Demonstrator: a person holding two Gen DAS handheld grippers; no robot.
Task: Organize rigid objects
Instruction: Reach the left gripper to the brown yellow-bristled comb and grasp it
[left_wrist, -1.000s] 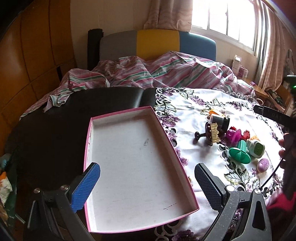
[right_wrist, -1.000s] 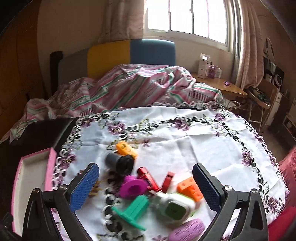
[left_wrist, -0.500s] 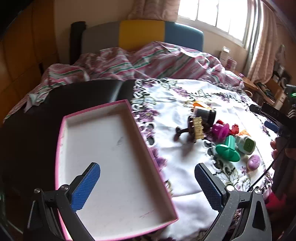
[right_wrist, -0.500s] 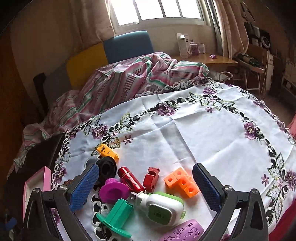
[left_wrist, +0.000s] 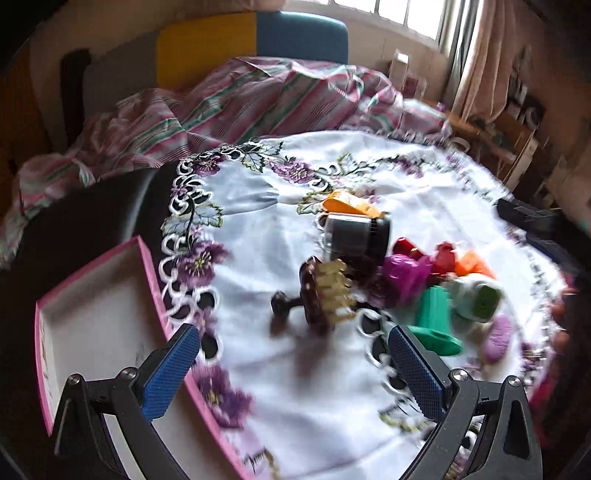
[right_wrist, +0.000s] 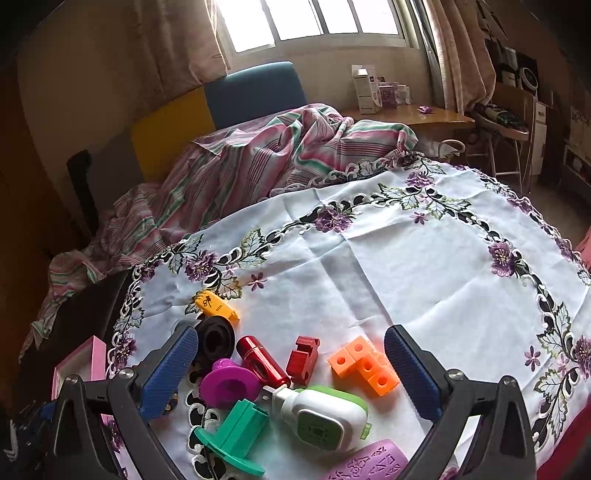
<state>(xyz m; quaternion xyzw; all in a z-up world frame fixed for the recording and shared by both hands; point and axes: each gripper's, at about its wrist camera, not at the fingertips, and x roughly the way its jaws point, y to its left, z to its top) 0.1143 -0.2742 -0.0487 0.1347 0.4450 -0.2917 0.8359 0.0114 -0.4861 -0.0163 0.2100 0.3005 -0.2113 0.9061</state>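
pink-rimmed box (left_wrist: 92, 295) sits empty at the left, likely the sorting bin; the left gripper (left_wrist: 293, 369), spread wide and holding nothing, faces a blurred brown comb (left_wrist: 321, 291). right view: the right gripper (right_wrist: 288, 373), also spread and empty, frames the glossy plastic orange blocks (right_wrist: 364, 363) on the tablecloth (right_wrist: 424, 258).

The white cloth (right_wrist: 388, 266) over the counter is creased fabric with embroidered purple flowers and cut-out lacework. The pink-rimmed box (left_wrist: 88, 317) looks like matt cardboard with a scuffed white inside. The red tube (right_wrist: 260, 356) has a glossy metallic sheen. The orange cube block (right_wrist: 364, 363), purple disc (right_wrist: 227, 382) and green stand (right_wrist: 236, 432) are smooth plastic. The hand-held gripper's blue pads (right_wrist: 168, 373) are ribbed and matt. The striped bedding (right_wrist: 280, 155) is soft, rumpled cloth.
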